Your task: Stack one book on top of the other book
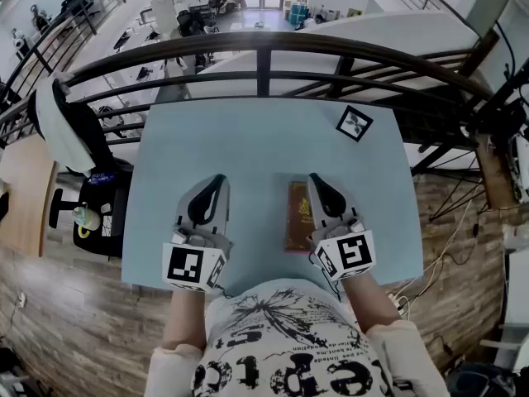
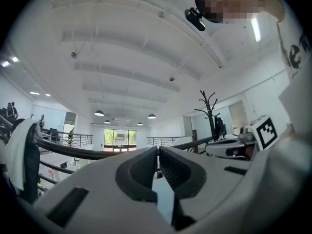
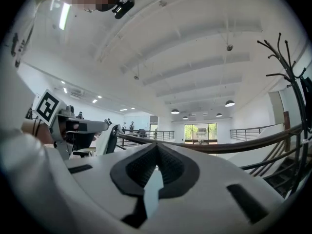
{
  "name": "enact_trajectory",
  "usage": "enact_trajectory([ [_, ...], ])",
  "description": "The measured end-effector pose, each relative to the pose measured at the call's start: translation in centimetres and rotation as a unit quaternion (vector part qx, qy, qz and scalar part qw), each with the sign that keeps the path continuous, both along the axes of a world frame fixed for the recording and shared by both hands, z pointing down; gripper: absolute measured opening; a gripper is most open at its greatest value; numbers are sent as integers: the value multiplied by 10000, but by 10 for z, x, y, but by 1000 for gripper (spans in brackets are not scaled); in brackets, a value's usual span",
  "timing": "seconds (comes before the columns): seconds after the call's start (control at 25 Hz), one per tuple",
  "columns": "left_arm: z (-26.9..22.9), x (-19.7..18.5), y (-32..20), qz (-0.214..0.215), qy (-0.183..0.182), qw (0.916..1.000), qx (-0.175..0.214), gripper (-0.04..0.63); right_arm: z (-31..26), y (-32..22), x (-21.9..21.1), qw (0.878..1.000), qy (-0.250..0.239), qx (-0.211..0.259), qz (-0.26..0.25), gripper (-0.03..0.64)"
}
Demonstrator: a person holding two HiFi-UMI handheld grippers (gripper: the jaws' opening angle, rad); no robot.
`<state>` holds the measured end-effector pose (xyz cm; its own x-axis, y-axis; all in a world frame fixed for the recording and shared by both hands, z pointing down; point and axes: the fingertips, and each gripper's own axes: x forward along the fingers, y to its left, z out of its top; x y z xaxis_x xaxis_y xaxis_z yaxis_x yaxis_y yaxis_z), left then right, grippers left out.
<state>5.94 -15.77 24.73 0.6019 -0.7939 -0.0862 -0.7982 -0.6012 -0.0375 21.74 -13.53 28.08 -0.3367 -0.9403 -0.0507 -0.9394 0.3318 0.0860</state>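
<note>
A brown book (image 1: pixel 297 209) lies flat on the pale blue table (image 1: pixel 248 147), near its front edge and right of the middle. I see no second book apart from it, and I cannot tell whether one lies under it. My right gripper (image 1: pixel 314 179) hangs above the book's right edge and hides part of it; its jaws are shut and hold nothing. My left gripper (image 1: pixel 217 179) is held level to the left of the book, also shut and holding nothing. Both gripper views look out level over the hall, with the shut left gripper (image 2: pixel 158 152) and right gripper (image 3: pixel 156 147) showing nothing between the pads.
A black-and-white marker card (image 1: pixel 354 123) lies at the table's far right corner. A dark metal railing (image 1: pixel 263 52) runs just behind the table. To the left stands an office chair (image 1: pixel 83 213) with a jacket over it. A coat stand (image 2: pixel 208 106) rises at the right.
</note>
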Motion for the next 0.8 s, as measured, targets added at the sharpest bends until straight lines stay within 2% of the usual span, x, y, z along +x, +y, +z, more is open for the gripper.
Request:
enact_trajectory([
  [0.24,1,-1,-1,58,-16,10000,-29,16,-1,3,-11,9999,50,30,-94,-9],
  [0.8,7,12,6,241,63,9995,-169,17,4,14,-2,9996,194,-14,184,-9],
])
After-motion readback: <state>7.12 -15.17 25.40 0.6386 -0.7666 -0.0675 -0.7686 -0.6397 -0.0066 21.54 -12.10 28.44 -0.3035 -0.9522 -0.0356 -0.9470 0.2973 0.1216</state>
